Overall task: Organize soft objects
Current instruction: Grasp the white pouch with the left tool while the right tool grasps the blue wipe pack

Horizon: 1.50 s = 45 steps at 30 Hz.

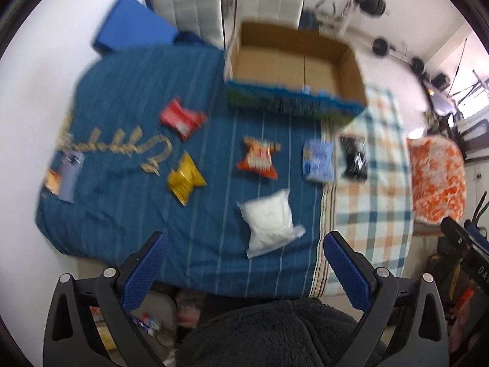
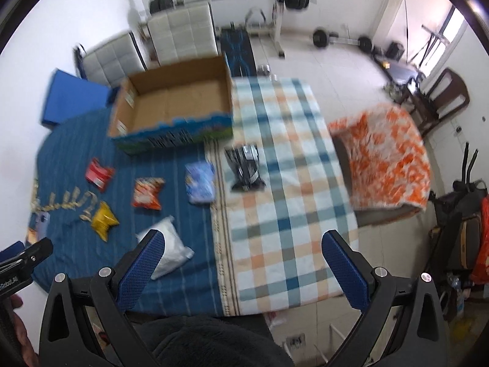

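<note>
White chairs, barbell (both blurred).

White walls and a pale tiled floor surrounded me. Two white padded chairs stood beyond the bed's far edge, a weight bench behind them, daylight entering a window right.
</note>
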{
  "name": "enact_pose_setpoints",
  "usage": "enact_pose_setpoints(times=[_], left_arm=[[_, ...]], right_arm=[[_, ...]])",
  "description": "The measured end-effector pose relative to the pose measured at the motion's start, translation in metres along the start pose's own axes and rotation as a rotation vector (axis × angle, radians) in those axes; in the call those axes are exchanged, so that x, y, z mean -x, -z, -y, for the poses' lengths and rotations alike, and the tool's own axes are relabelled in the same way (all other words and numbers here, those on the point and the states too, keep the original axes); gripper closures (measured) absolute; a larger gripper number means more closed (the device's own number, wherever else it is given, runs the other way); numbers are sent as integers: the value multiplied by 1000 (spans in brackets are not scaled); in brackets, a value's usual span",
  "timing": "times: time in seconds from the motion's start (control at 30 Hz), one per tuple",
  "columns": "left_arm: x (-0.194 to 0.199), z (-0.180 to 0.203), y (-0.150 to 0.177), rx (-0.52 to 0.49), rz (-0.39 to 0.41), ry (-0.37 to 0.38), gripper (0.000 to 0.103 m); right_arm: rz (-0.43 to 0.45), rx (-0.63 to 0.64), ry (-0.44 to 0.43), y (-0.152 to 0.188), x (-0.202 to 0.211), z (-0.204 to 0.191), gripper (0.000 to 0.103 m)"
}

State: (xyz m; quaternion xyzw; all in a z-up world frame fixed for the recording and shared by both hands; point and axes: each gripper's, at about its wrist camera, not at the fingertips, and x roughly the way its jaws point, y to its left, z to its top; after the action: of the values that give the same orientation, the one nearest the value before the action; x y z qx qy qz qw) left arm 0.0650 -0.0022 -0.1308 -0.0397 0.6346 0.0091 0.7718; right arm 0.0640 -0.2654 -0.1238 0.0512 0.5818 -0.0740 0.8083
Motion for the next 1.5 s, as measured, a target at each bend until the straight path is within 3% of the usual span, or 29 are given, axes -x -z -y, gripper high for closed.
enact_pose_setpoints(times=[0.3, 0.5, 0.57, 0.6, 0.63, 0.7, 0.73, 0.8, 0.93, 1.07, 1.2, 1.27, 1.3, 1.5], left_arm=[[-180, 13, 9, 114, -357, 101, 4], [-259, 32, 16, 186, -489, 133, 5], [-272, 39, 17, 190, -493, 129, 9], [-279, 43, 16, 188, -488, 109, 15], [-284, 46, 15, 185, -474, 101, 29], [-285, 49, 14, 167, -436, 37, 32], [-285, 49, 14, 165, -425, 43, 36], [-278, 48, 14, 150, -403, 40, 37], [-265, 38, 3, 76, -317, -80, 37], [-276, 21, -7, 71, -328, -96, 35], [-284, 24, -11, 58, -335, -80, 30], [-289, 29, -11, 39, -332, -80, 29], [-291, 30, -12, 41, -330, -77, 29], [-290, 26, -4, 23, -304, -42, 30]], right_arm=[[-219, 48, 57, 18, -173, 19, 0], [-300, 56, 72, 37, -244, 28, 0], [-328, 59, 66, 40, -260, 29, 0], [-333, 61, 62, 41, -264, 28, 0], [-337, 68, 58, 40, -267, 28, 0], [-339, 83, 38, 37, -271, 26, 0], [-340, 90, 25, 34, -272, 24, 0], [-333, 102, -9, 26, -270, 17, 0], [-331, 102, -102, -1, -276, -8, 0], [-364, 84, -171, -32, -299, -43, 0], [-446, 47, -147, -51, -338, -64, 16], [-474, 33, -142, -52, -350, -68, 27], [-486, 32, -123, -51, -355, -68, 40], [-484, 31, -77, -31, -346, -58, 55]])
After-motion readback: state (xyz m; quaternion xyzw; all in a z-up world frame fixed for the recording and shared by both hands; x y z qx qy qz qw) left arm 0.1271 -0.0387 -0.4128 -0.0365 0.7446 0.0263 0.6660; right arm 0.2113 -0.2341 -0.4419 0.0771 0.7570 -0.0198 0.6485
